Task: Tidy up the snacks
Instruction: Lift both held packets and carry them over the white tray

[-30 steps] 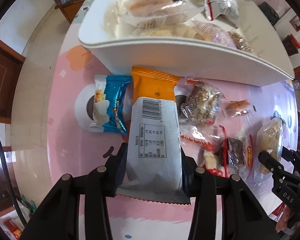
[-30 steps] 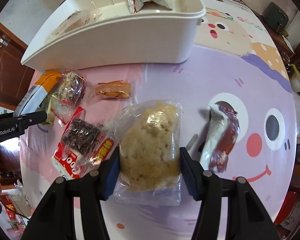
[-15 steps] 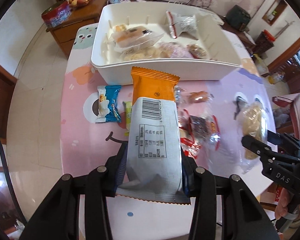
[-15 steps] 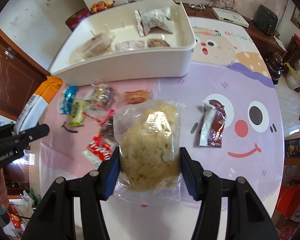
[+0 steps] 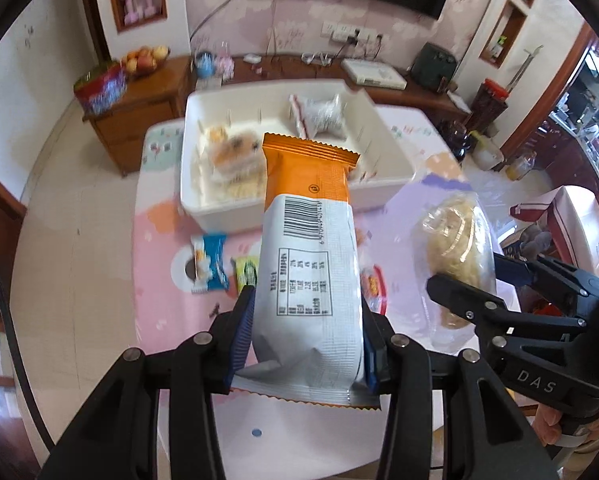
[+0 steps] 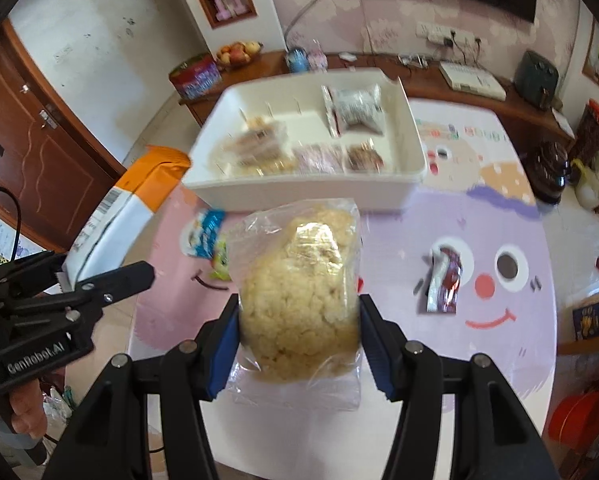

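Note:
My left gripper (image 5: 305,332) is shut on an orange and white snack packet (image 5: 307,248), held high above the table; the packet also shows in the right wrist view (image 6: 127,208). My right gripper (image 6: 297,328) is shut on a clear bag of pale rice crackers (image 6: 299,284), also held high; that bag shows in the left wrist view (image 5: 457,252). The white divided bin (image 6: 413,160) stands at the far side of the table with several packets inside it. It also shows in the left wrist view (image 5: 187,184).
Loose snacks lie on the pink cartoon tablecloth (image 6: 499,216): a blue packet (image 5: 209,262), a green one (image 5: 246,274), a red one (image 5: 373,284) and a dark red sachet (image 6: 443,280). A wooden sideboard (image 5: 139,104) with fruit stands behind the table.
Both grippers have risen well above the table with their packets. The bin and the loose snacks look smaller and farther below.

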`<action>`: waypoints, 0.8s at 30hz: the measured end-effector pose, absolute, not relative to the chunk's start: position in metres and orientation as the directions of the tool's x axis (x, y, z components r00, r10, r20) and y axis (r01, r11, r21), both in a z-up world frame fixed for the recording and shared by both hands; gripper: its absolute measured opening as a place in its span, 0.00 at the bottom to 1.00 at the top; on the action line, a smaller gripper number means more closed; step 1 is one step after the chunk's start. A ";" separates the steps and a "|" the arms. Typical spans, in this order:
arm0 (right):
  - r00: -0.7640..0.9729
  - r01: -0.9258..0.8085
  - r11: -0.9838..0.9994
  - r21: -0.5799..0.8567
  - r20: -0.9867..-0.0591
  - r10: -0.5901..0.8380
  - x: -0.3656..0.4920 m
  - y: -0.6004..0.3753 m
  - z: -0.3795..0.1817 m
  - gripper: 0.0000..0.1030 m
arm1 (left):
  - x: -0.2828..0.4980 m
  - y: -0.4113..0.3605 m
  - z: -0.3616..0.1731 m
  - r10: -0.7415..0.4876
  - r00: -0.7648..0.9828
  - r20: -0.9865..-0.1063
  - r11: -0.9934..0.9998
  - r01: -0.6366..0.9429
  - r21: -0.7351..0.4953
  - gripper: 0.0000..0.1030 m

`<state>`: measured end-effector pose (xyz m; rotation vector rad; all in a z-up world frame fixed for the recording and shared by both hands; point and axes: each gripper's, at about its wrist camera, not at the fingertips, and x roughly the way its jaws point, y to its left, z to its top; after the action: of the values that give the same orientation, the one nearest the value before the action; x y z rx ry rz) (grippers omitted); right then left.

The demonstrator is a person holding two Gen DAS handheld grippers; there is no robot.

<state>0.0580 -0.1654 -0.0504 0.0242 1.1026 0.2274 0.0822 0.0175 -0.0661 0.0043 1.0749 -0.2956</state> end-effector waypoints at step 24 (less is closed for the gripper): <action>0.690 -0.107 0.988 0.108 -0.708 0.152 0.208 -0.179 0.103 0.55 | 0.213 0.011 0.053 -0.131 0.692 -0.709 0.987 0.161 -0.026 0.42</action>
<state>0.2079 -0.1785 0.1033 0.0598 0.7961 0.1448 0.2127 0.0112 0.0528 0.0391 0.7892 -0.1632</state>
